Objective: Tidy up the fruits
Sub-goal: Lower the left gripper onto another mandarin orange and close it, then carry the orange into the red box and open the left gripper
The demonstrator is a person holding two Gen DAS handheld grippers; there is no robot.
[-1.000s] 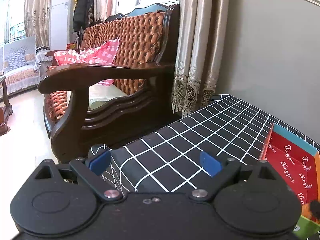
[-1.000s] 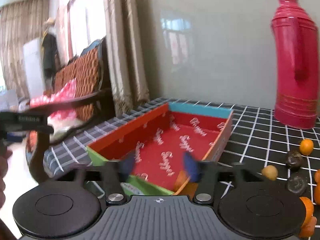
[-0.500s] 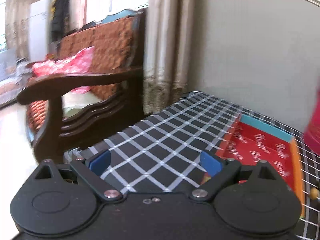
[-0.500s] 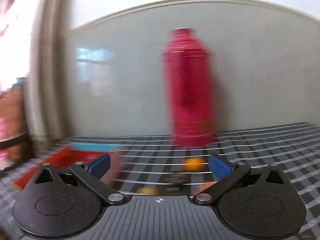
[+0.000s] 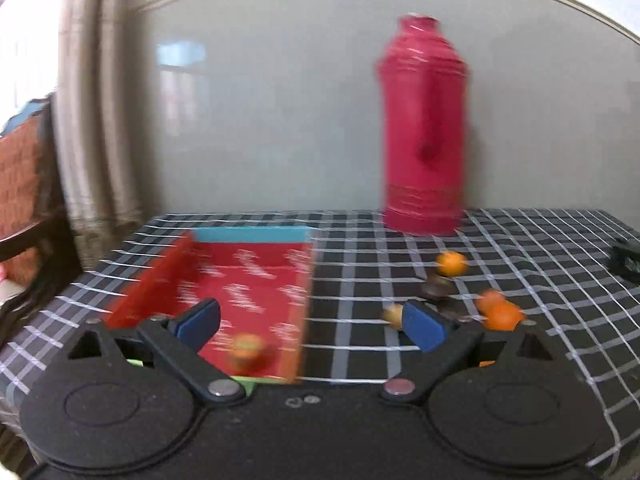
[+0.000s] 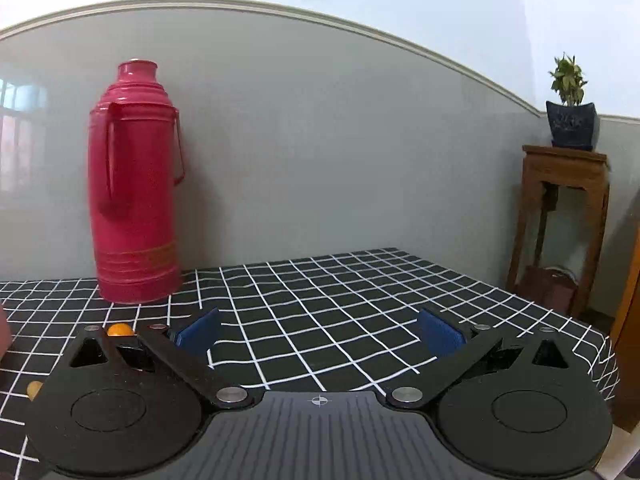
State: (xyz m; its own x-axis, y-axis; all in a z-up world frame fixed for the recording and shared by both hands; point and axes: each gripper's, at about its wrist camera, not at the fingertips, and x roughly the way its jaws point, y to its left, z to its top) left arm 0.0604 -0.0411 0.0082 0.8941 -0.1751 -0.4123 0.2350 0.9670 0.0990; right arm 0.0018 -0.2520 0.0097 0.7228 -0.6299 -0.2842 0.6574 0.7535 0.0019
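A: Report the state of both tongs.

B: The left gripper [image 5: 311, 324] is spread wide with nothing between its 2 blue pads [image 5: 198, 322]. The right gripper [image 6: 320, 330] is likewise spread wide and holds nothing; its pads [image 6: 440, 336] hang over bare checked tablecloth [image 6: 340, 300].

A: Locate the fruit.

B: In the left wrist view, which is motion-blurred, 1 small orange fruit [image 5: 245, 350] lies inside the red tray [image 5: 256, 280], near its front edge. The other fruits lie on the cloth to the right of the tray: 1 orange fruit [image 5: 451, 263] nearest the thermos, a pair of orange fruits [image 5: 498, 310] touching or overlapping each other further right, 1 yellowish fruit [image 5: 393, 314] just beside the right pad, and 1 dark round item [image 5: 436, 290] between them. Whether more dark items are present cannot be told through the blur.

A: And from the right wrist view?

B: Only 2 fruits show, both at the left edge: 1 orange fruit [image 6: 120, 329] behind the left finger linkage and 1 yellowish fruit [image 6: 34, 389] lower down.

A: List the fixed items.

B: A red thermos [image 6: 134, 200] stands upright at the back of the table against the grey wall. A potted plant [image 6: 572, 116] sits on a wooden stand [image 6: 560, 216] beyond the table's right end.
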